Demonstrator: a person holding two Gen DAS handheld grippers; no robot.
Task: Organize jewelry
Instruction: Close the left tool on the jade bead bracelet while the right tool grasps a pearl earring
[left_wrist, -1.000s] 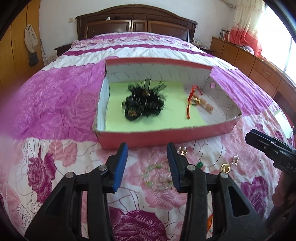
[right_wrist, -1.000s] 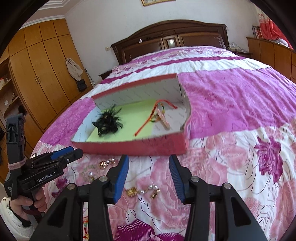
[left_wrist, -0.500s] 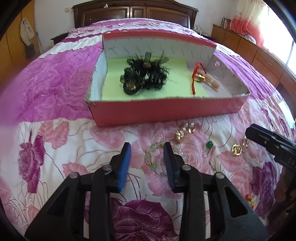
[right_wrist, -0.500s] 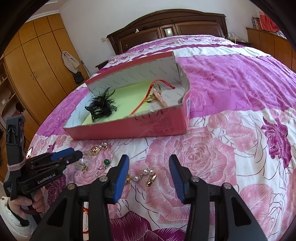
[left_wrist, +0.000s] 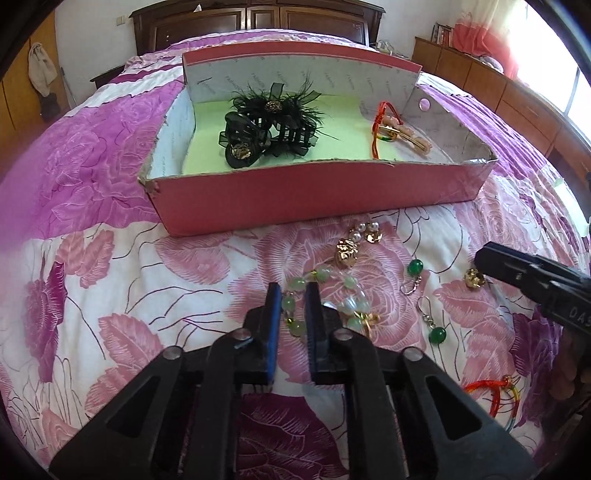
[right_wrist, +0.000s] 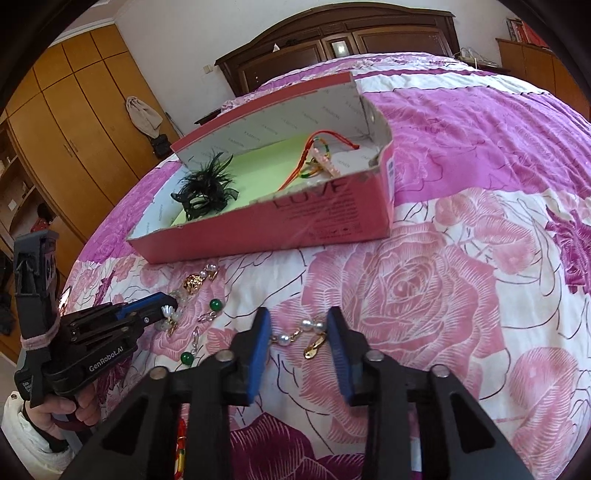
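We observe a bed (left_wrist: 110, 229) covered by a quilt printed with pink and purple roses. At its far end stands a dark wooden headboard (right_wrist: 343, 40). On the left, orange wooden wardrobes (right_wrist: 74, 122) line the wall, with a beige cloth (right_wrist: 143, 116) hanging there. On the right we see a low wooden dresser (left_wrist: 491, 81) and a red curtain (left_wrist: 491, 40).

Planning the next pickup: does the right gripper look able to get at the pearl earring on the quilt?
Probably yes. The pearl earring lies between the closing jaws of the right gripper, with nothing covering it.
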